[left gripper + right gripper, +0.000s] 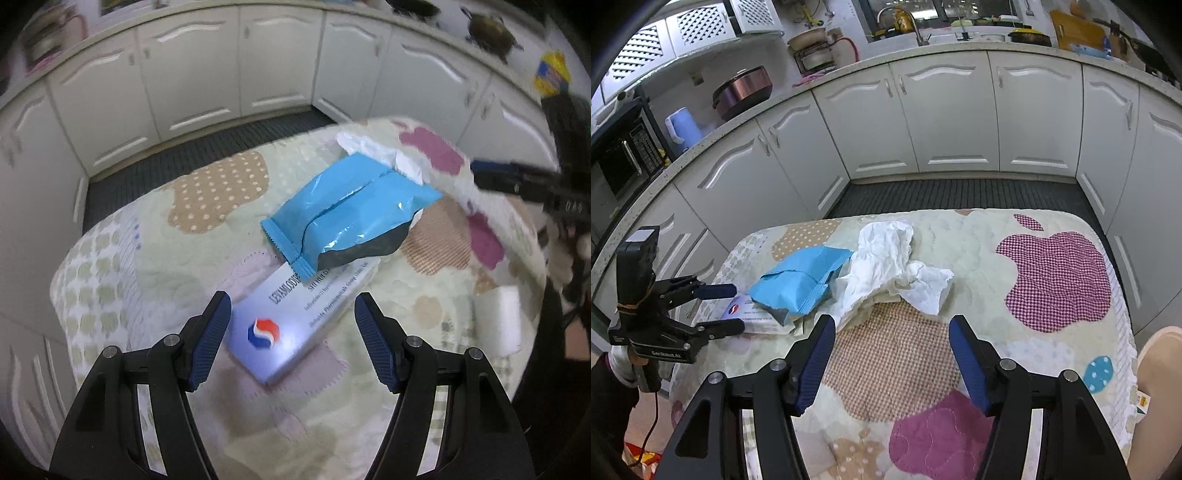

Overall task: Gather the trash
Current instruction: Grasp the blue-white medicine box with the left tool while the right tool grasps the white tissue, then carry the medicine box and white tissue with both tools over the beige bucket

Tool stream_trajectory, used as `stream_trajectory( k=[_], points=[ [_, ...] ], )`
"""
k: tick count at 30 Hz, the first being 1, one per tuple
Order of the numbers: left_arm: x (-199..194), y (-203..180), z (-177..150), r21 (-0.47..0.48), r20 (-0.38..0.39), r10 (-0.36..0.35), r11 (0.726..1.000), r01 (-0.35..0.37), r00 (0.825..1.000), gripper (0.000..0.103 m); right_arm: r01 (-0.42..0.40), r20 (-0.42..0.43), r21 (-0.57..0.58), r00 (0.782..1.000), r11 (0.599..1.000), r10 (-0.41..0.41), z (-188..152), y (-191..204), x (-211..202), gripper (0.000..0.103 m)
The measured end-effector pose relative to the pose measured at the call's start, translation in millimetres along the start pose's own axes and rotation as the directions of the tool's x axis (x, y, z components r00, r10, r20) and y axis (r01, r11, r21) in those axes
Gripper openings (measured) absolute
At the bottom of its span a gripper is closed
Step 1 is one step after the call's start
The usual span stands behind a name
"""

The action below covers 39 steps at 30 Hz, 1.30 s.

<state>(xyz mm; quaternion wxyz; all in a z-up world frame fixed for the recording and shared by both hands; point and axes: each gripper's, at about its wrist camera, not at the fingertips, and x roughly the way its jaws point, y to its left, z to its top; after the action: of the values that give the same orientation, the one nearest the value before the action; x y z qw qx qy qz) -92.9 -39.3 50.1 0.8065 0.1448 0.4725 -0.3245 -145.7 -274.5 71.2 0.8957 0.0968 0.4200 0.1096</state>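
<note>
A silver medicine box (295,325) with a red-and-blue logo lies on the quilted table cover (147,266). My left gripper (293,306) is open, its jaws on either side of the box's near end. A torn blue wrapper (351,218) lies across the box's far end. Crumpled white paper (373,149) lies behind the wrapper. In the right wrist view the white paper (890,262) lies just ahead of my open, empty right gripper (892,332), with the wrapper (801,277) and the box (753,314) to its left, and the left gripper (727,308) around the box.
White kitchen cabinets (953,110) curve around a dark ribbed floor mat (960,195) beyond the table. A small white block (498,317) sits near the table's right edge. The right gripper (517,181) shows at right in the left wrist view. A microwave (620,158) stands at far left.
</note>
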Motion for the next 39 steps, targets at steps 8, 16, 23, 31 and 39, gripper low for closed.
stream_trajectory(
  k=[8,16,23,31,39],
  points=[
    [27.6,-5.6,-2.5,0.06,-0.076,-0.005,0.998,0.01,0.997,0.068,0.016,-0.004,-0.004,1.0,1.0,-0.016,9.7,3.9,9.6,0.062],
    [15.1,-14.5,-18.7,-0.129,-0.064,-0.068,0.99,0.059,0.996,0.051,0.0,-0.021,-0.02,1.0,1.0,-0.001,36.8,12.5,42.8,0.069],
    [-2.1,-23.8,-38.8,-0.26,-0.027,-0.12,0.96,0.109,0.992,0.046,-0.01,-0.117,-0.068,0.993,0.998,0.002,26.4,13.8,81.2,0.015],
    [-39.5,-47.6,-67.4,-0.331,0.066,-0.107,0.936,0.123,0.992,0.044,-0.036,-0.009,-0.065,0.999,0.997,0.036,-10.7,-8.0,-7.6,0.013],
    [-74.9,-78.1,-75.5,-0.36,0.155,-0.036,0.929,0.091,0.987,0.044,-0.042,0.069,-0.028,0.997,0.999,0.043,-44.8,-22.6,-66.6,0.013]
  ],
)
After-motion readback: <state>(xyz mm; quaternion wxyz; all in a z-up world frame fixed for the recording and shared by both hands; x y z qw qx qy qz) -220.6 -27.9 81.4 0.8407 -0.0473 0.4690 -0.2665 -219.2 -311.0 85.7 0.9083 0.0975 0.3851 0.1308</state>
